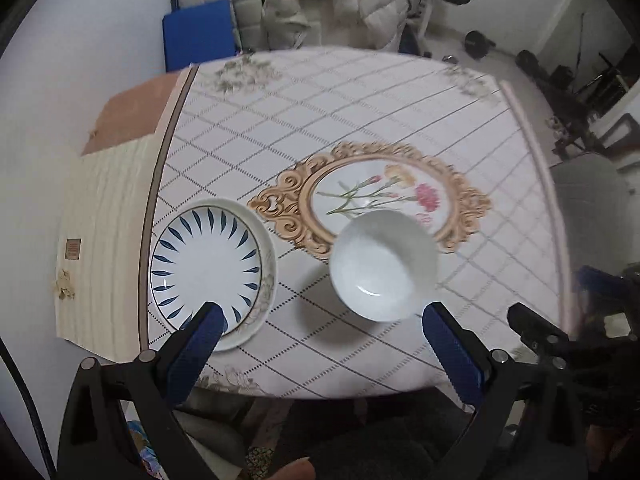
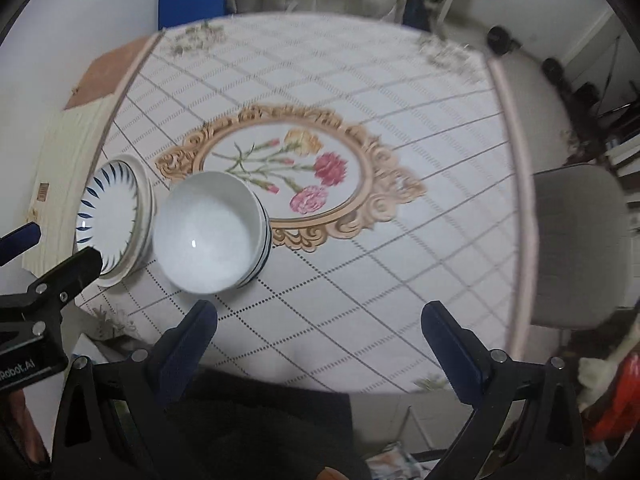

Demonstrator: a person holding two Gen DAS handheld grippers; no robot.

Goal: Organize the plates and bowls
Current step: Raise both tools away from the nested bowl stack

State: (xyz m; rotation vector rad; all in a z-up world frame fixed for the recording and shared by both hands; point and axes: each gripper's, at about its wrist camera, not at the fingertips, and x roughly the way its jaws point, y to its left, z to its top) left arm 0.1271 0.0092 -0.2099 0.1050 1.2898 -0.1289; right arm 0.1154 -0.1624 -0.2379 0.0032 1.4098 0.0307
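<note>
A white plate with dark blue leaf strokes [image 1: 208,264] lies stacked on a larger pale plate near the table's left edge; the right wrist view shows the same plate stack [image 2: 114,220]. A white bowl [image 1: 382,266] with thin dark lines on its outside stands just right of it, seen as the bowl [image 2: 212,236] in the right wrist view. My left gripper [image 1: 322,312] hangs open above both, nothing between its blue pads. My right gripper [image 2: 320,312] is open too, above bare tablecloth to the right of the bowl.
The round table [image 2: 400,92] wears a checked cloth with a gold-framed flower print [image 2: 288,168]. A grey chair [image 2: 580,240] stands at its right edge. A wooden cabinet top [image 1: 104,240] lies to the left, and a blue mat [image 1: 198,36] leans behind.
</note>
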